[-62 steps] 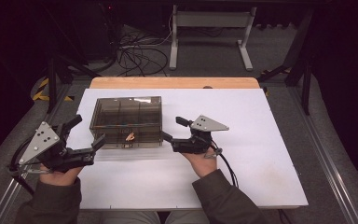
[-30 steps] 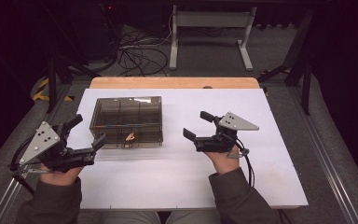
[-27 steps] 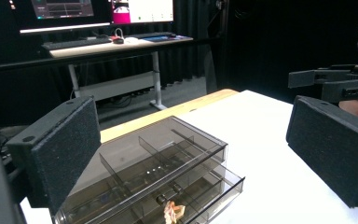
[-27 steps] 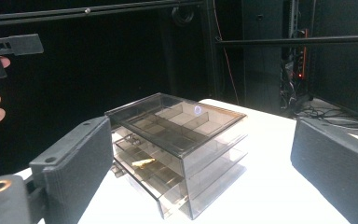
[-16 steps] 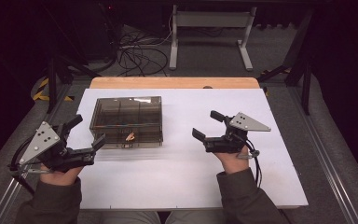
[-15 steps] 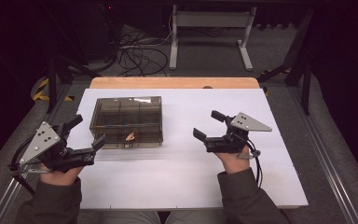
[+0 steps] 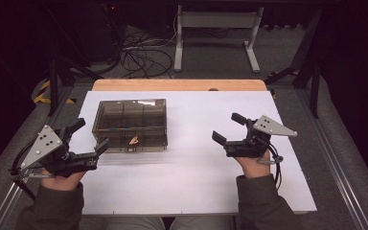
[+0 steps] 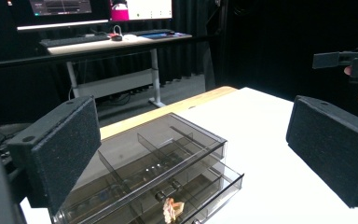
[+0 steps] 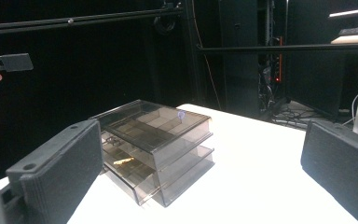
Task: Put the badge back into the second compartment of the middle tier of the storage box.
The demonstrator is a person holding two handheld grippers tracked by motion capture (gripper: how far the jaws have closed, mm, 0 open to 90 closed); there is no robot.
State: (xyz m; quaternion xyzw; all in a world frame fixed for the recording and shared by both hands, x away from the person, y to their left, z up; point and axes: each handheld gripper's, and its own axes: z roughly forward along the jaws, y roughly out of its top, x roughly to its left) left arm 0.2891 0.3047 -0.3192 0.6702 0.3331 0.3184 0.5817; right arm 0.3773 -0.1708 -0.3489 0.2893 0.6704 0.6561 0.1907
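No legible writing is seen on the smoky drawer box (image 7: 130, 124), left of centre. The left gripper (image 7: 87, 140) (jaws spread) is held beside it; the right gripper (image 7: 229, 128), jaws just opened wide, is held empty at right.

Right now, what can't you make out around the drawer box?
- Small orange item at the front of the smoky drawer box: too small in the high view, cut by the bottom edge in the left gripper view; identity unclear.
- Drawer contents: tinted plastic and glare blur them in the right gripper view.
- Left tool tip versus the box: touching or apart, cannot tell from the high view.
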